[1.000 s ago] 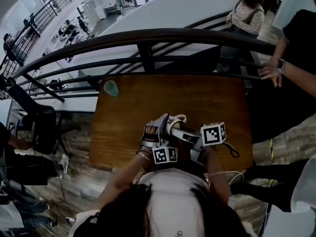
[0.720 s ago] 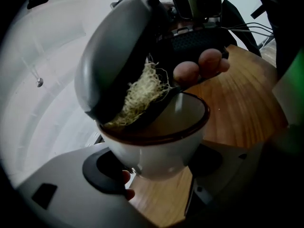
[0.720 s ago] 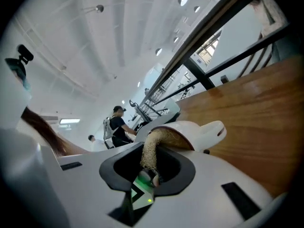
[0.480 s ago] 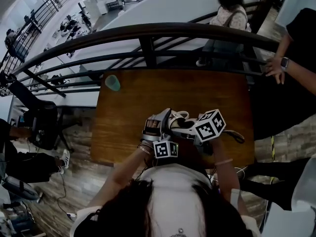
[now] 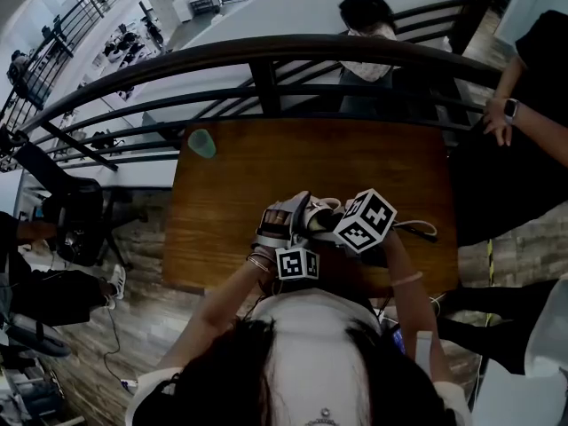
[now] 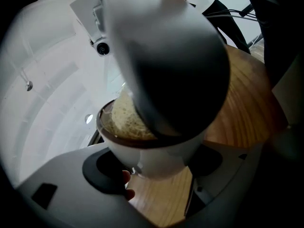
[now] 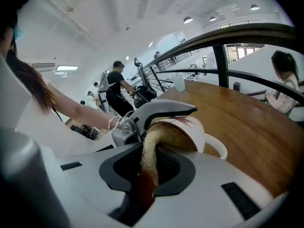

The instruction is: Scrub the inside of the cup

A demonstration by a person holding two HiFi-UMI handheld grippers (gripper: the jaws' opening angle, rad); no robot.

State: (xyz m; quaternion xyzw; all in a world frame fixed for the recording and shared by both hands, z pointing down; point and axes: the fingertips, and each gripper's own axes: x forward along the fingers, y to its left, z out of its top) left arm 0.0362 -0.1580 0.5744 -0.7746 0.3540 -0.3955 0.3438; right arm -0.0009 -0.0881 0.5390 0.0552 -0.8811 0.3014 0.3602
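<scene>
Though tilted, cup [image 7: 198, 133] with scrubber [image 7: 151, 152] inside.

No lettering, brand name, number or sign can be read anywhere in these views. The left-hand marker cube [image 5: 297, 263] and the right-hand marker cube [image 5: 366, 221] carry only black-and-white square code patterns, with no words or digits. The white cup [image 7: 199, 134] has a faint reddish mark near its rim, too small and blurred to read.
</scene>
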